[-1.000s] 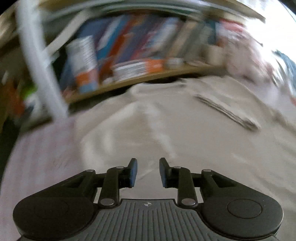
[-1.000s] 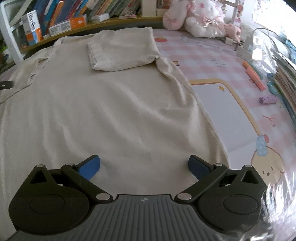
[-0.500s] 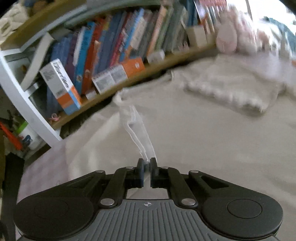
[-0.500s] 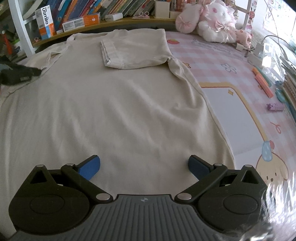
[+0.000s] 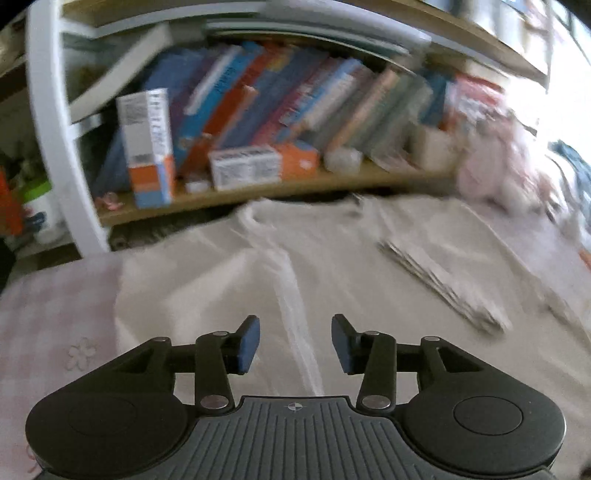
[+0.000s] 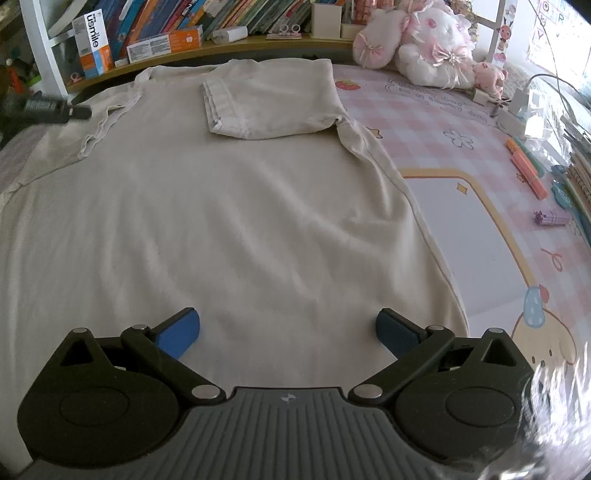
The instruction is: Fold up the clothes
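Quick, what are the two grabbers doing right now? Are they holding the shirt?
Left gripper: open, jaws just opened, holding nothing; the shirt lies below it.
Right gripper: wide open, holding nothing.

Readable on the shelf in the right wrist view: "usmile", running up the side of an upright white, orange and blue box [image 6: 92, 46]. Lettering on book spines [image 6: 236, 14] and the flat orange box [image 6: 166, 42] too small to read.
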`<state>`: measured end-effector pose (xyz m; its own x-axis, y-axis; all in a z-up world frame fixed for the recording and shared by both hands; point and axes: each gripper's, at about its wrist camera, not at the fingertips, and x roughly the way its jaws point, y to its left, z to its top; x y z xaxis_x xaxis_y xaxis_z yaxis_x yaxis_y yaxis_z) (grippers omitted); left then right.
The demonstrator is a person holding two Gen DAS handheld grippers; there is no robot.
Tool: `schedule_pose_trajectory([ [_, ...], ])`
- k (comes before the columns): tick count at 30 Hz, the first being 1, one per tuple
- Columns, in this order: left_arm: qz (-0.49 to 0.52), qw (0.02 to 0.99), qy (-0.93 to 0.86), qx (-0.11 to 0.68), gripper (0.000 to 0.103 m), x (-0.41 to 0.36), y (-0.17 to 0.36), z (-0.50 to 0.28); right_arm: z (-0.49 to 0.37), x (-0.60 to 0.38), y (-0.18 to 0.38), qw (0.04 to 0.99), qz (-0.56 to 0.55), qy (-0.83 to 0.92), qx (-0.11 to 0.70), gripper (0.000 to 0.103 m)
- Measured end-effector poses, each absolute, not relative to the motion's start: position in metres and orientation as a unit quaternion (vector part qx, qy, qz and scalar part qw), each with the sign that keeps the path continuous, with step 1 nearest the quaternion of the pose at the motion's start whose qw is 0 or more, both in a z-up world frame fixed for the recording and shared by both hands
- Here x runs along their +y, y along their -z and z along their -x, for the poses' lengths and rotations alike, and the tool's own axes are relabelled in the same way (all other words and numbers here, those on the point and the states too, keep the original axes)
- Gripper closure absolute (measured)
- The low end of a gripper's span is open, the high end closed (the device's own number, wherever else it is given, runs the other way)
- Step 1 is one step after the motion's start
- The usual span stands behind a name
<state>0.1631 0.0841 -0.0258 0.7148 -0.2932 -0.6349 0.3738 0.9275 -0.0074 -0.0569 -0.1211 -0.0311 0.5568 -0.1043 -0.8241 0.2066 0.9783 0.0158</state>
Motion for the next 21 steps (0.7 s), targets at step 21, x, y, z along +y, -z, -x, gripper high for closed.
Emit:
schedule_pose_trajectory([
  [21, 0.065, 0.94, 0.104, 0.318, 0.099, 0.095, 0.037, -0.227, 0.062, -0.126, 0.033, 0.884, -0.041, 0.067, 0.461, 0.0],
])
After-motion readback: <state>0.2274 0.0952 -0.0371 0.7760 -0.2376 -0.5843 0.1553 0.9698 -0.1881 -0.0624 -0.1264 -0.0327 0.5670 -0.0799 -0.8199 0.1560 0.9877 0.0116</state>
